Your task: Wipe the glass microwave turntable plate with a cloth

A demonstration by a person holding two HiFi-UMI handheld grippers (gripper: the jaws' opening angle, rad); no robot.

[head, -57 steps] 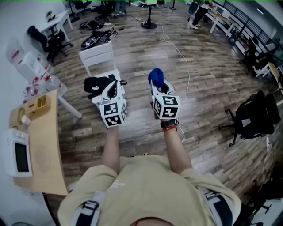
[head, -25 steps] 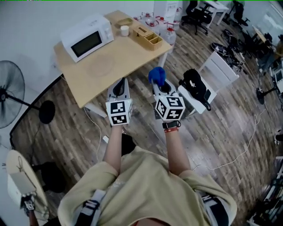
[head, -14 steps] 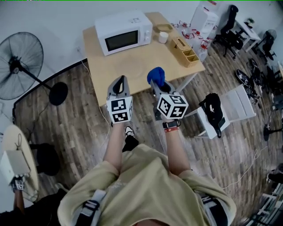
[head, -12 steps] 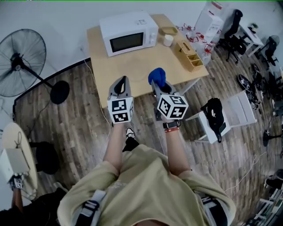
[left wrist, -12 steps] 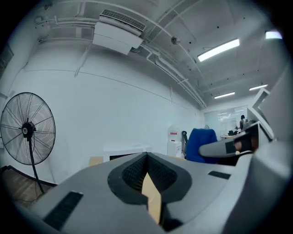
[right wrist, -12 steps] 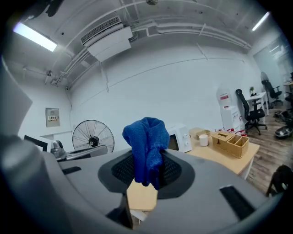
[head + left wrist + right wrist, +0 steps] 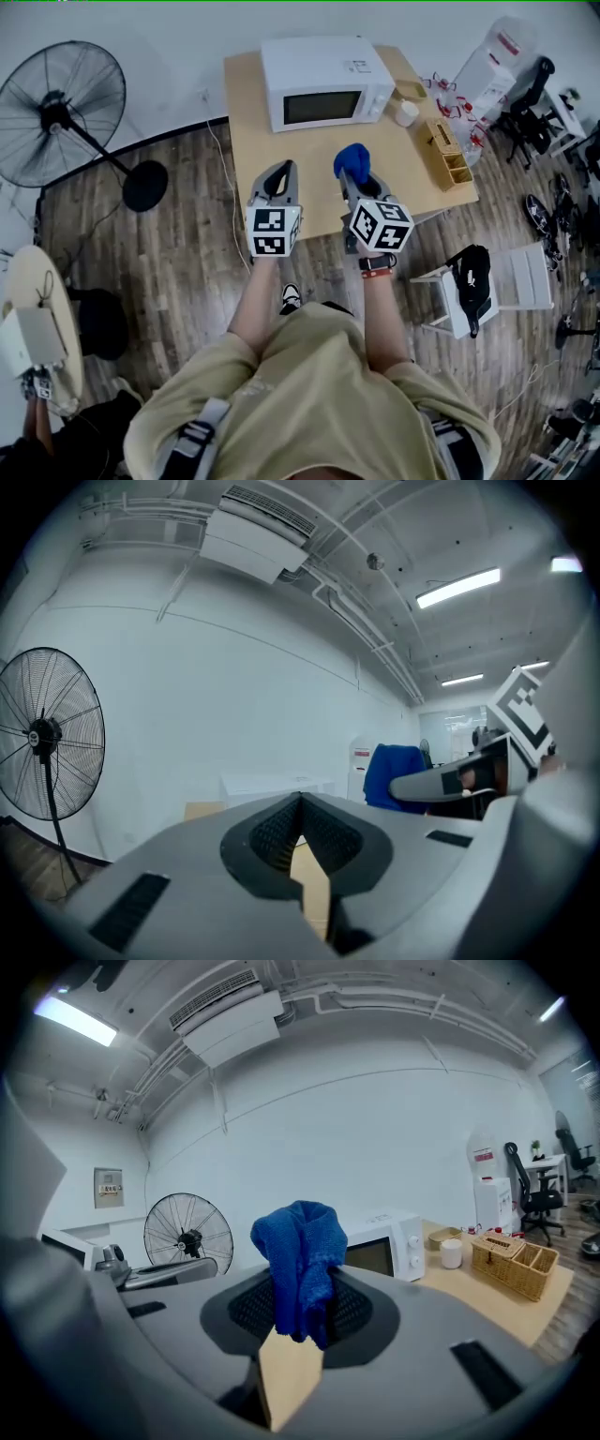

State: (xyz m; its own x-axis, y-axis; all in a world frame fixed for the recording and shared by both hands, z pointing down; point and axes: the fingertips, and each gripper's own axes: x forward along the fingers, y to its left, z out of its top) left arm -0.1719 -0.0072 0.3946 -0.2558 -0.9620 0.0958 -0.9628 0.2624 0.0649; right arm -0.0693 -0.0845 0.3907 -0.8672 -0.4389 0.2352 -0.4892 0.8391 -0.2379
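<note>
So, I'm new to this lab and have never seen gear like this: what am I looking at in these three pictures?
No robot here: a person holds a hand-held claw in each hand. The top-down picture comes from a camera on the person's head; the other two come from cameras riding on each claw. The left claw is shut and empty. The right claw is shut on a blue cloth. Ahead stands a wooden table carrying a white microwave, a small white cup and a wicker compartment box. A floor fan stands left.
</note>
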